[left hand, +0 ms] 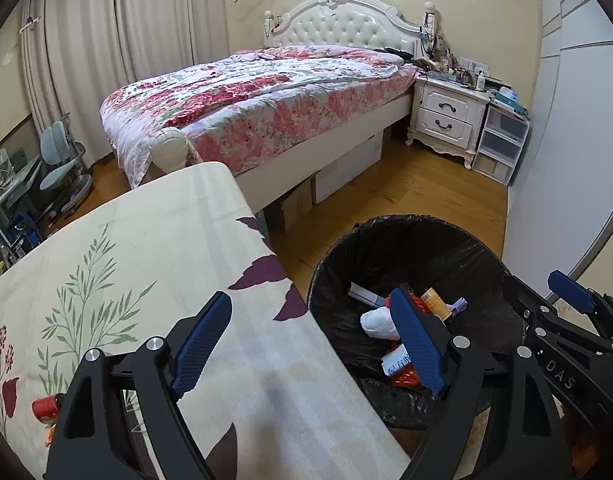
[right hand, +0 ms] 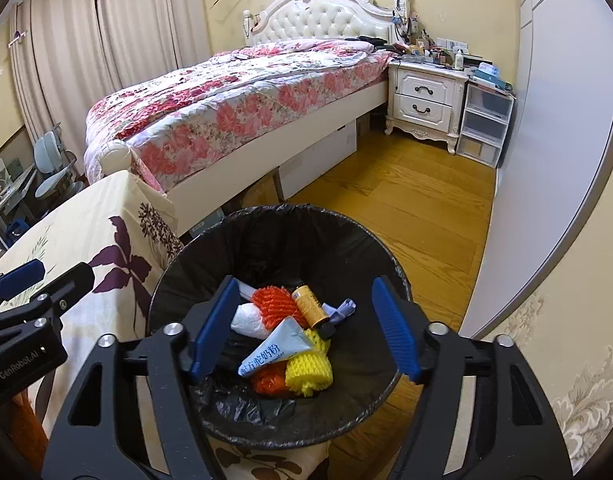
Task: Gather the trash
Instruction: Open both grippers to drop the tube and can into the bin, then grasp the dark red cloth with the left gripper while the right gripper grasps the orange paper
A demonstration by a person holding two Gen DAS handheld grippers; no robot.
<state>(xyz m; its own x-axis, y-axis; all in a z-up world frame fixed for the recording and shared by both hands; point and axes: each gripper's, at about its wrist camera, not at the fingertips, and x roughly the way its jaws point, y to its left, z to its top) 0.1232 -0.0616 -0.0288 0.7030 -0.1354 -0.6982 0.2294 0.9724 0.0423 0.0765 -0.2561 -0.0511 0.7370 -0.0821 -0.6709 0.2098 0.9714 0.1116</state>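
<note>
Bedroom with a honey-coloured wooden floor [right hand: 418,200], pale pleated curtains [left hand: 86,40] and a bed [left hand: 258,100] under a red-and-white floral quilt, its tufted white headboard against the yellow wall. Beside the bed stands a white two-drawer nightstand [right hand: 424,98] with a cluttered top, and next to that a clear plastic drawer unit [right hand: 484,124].

Nearest the cameras is a surface covered with a cream cloth printed with purple leaves and green sprigs [left hand: 146,264]. Just beside its edge stands a round bin lined with a black plastic bag [right hand: 274,236]. Trash lies in the bottom of the bin: an orange foam net sleeve [right hand: 272,304], a yellow foam net sleeve [right hand: 310,372], a pale blue-and-white squeeze tube with printed characters [right hand: 274,350], a yellow cylindrical battery [right hand: 308,304] and a crumpled white wad [right hand: 246,322].

The right hand-held gripper [right hand: 304,330] hangs over the bin, its blue-padded jaws spread wide with nothing between them but the trash lying below. The left hand-held gripper [left hand: 306,348] is also spread wide and empty, one finger over the cloth, the other over the bin's rim. A small red object [left hand: 44,408] sits on the surface at the left gripper's near side, partly hidden.
</note>
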